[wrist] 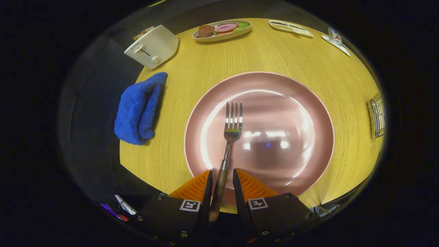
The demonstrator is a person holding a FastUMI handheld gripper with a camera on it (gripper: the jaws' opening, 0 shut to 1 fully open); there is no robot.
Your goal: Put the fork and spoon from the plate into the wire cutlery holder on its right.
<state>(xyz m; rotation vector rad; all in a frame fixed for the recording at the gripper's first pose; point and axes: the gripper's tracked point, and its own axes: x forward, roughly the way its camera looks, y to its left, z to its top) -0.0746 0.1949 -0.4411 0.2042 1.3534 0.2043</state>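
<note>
While the tongs (221, 180) flank its handle with gaps, one fork (230, 128) lies on one plate (308, 103).

Gripper view: fisheye camera riding on the gripper (221, 178), facing forward and steeply down along its two fingers. Held close above the near rim of the pink plate (308, 103), which sits centred. Beyond the plate: toaster (152, 46), food dish (223, 30). Right of the plate: wire cutlery holder (376, 116). Left: blue cloth (139, 109).

I count one steel wooden-handled fork (230, 130), one round pink plate (301, 103), one blue towel (139, 109), one white toaster (152, 46), between my fingers (207, 192).
</note>
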